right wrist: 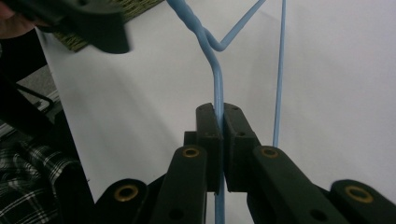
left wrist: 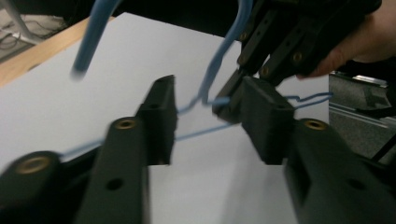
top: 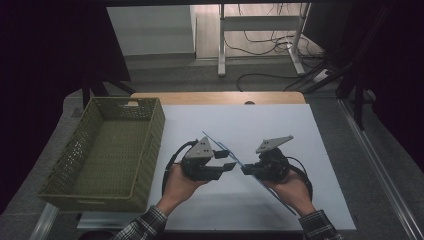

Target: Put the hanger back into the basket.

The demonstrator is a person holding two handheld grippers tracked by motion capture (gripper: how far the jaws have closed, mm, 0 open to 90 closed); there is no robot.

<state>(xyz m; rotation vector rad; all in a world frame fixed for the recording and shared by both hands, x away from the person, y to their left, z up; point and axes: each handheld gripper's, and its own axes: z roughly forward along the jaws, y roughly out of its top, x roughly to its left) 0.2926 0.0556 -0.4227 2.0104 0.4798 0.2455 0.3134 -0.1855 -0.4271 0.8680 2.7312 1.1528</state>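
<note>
Blue wire hanger (top: 239, 162) is lifted above the middle of the white tabletop (top: 310, 150), between both hands. The right gripper (right wrist: 218, 140) pinches its wire tight; the left gripper (left wrist: 208, 119) has its jaws spread around the wire, not yet closed. Its long axis runs diagonally, from the far left toward the near right edge. The olive basket (top: 150, 150) at the left edge stands empty, so I judge the placing is left to do.
</note>
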